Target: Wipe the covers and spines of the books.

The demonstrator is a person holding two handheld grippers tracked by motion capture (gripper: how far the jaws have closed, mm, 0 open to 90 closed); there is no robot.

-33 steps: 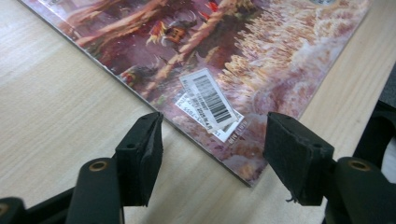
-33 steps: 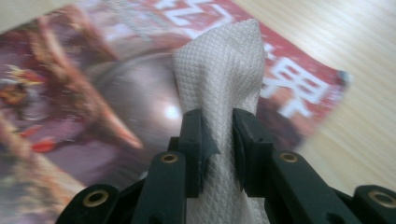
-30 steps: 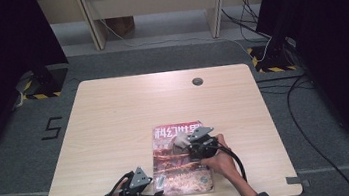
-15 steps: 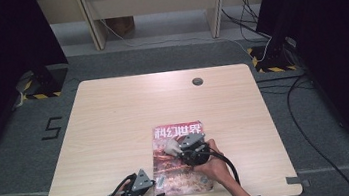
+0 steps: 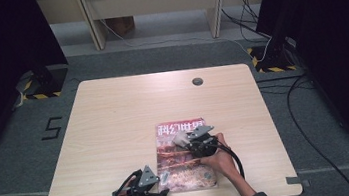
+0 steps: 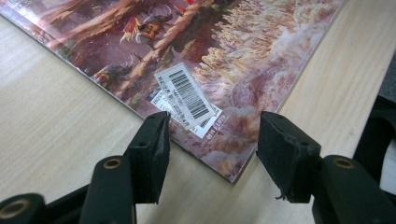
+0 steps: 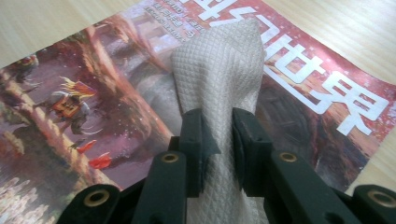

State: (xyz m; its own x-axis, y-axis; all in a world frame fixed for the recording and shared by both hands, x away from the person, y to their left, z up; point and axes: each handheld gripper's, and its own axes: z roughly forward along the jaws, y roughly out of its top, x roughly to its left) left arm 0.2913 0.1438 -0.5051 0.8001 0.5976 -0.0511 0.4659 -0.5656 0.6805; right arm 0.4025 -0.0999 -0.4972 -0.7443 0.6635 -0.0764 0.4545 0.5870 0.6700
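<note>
Where white title characters cross magazine (image 7: 116, 126), barcode sticker (image 6: 187, 95), cloth (image 7: 219, 70)

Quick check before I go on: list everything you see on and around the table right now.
magazine: one, reddish cover with white title, near edge of table, right of middle
cloth: one, white, quilted, on the magazine
barcode sticker: one, white, near the magazine's corner
table: one, light wood
floor: grey carpet with cables
left claw: black, open, straddling the magazine's corner
right claw: black, shut on the cloth
hands: two, bottom edge
</note>
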